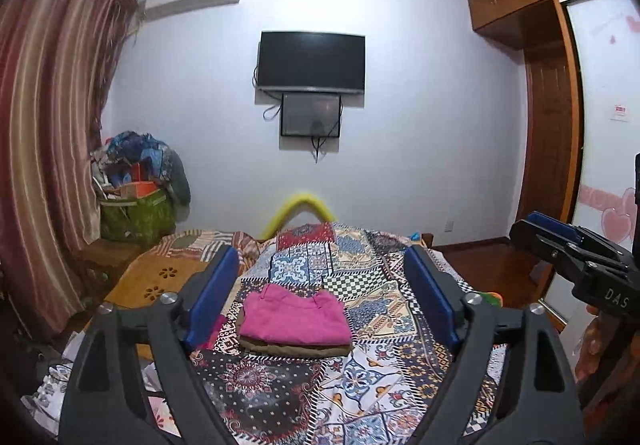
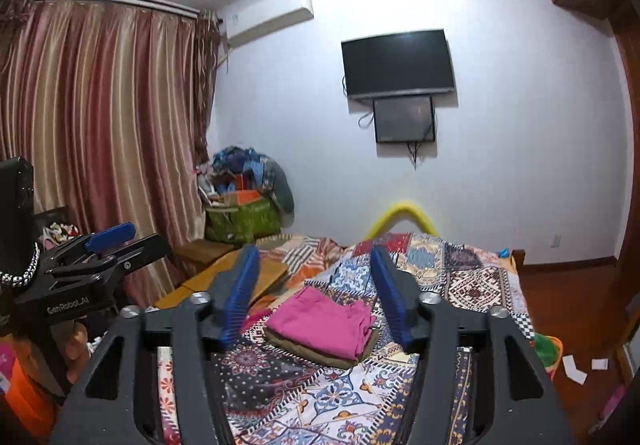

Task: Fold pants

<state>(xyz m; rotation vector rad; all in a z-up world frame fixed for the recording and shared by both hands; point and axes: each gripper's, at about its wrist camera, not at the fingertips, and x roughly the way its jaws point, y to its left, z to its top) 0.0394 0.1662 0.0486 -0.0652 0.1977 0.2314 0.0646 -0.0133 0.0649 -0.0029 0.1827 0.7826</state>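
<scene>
Folded pink pants (image 1: 296, 319) (image 2: 320, 321) lie on top of a folded olive-brown garment (image 1: 292, 350) (image 2: 316, 355), a small stack on the patterned bedspread (image 1: 360, 377) (image 2: 320, 393). My left gripper (image 1: 320, 257) is held above the bed, well short of the stack, its blue pads (image 1: 216, 285) wide apart and empty. To its right, my right gripper (image 2: 315, 251) is held the same way, open with nothing between its blue pads (image 2: 390, 285). Each gripper shows at the edge of the other's view: the right gripper (image 1: 524, 227), the left gripper (image 2: 150, 235).
A yellow foam tube (image 1: 300, 205) arches at the bed's far end. Beyond hang a wall TV (image 1: 311, 61) and a smaller screen. Striped curtains (image 2: 100, 125) and a heap of clutter in a green bag (image 2: 244, 201) stand left. A wooden wardrobe (image 1: 548, 145) and wood floor lie right.
</scene>
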